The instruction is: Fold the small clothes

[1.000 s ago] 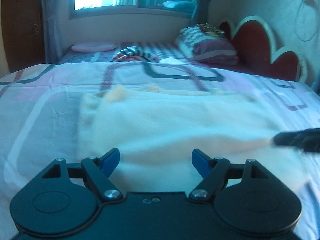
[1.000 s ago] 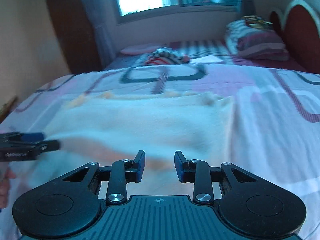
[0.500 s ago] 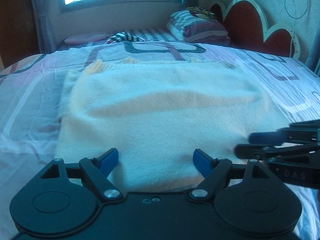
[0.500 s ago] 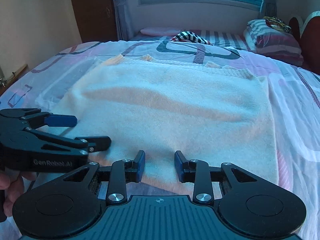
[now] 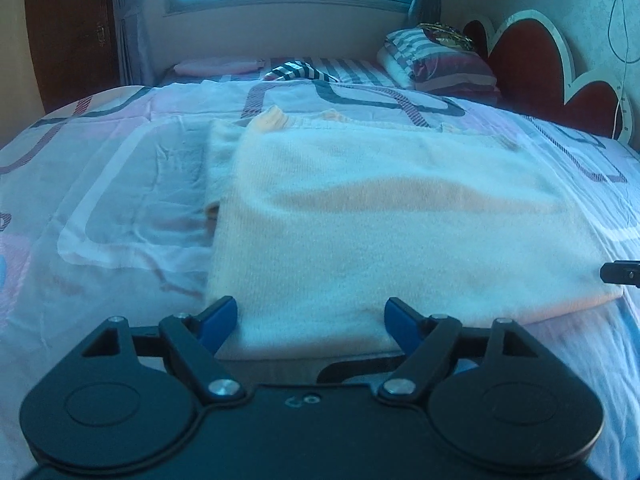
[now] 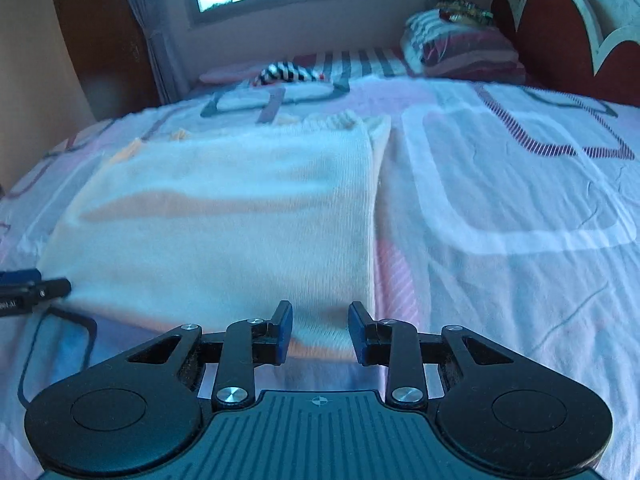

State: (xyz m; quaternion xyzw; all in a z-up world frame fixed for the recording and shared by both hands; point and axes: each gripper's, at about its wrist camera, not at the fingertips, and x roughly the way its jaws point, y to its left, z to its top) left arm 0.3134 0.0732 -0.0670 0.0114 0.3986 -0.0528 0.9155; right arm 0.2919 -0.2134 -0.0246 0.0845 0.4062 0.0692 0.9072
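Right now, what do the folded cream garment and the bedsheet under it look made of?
Cream garment: looks like soft knit, matte and slightly fuzzy; fine vertical ribs show along its right edge and far hem. Bedsheet: thin woven fabric, probably cotton or a blend, smooth, printed, with fine creases.

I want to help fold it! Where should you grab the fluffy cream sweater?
Probably at the two near corners of the cream sweater, coming in low from the near edge. It lies flat on the bedspread, so only its edges offer something to pinch. The left hand-held gripper and right hand-held gripper already face those corners.
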